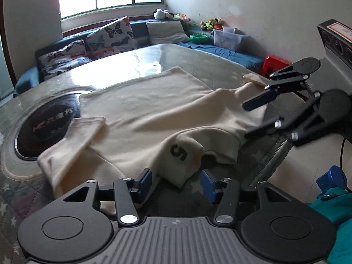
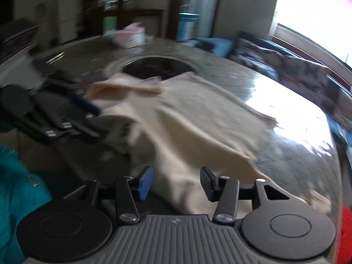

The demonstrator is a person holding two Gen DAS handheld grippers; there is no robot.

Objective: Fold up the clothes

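Left gripper [image 1: 177,181] at lower centre of its own view, jaws parted, pads pressing nothing. Right gripper [image 2: 176,181] likewise at lower centre, jaws apart, angled downward.

The cream soft-knit cotton shirt [image 1: 143,110] looks matt and slightly fleecy, with a dark printed numeral on one fold. It lies on a round glossy glass-topped surface [image 1: 154,55] that mirrors the window light. A round black glass hotplate [image 1: 46,123] set into it shines smoothly. The left black matt plastic gripper [image 1: 177,181] has bright metal pivot pins, blue rubbery pads and a ribbed grey body. A teal cloth garment [image 1: 338,215] looks matt.
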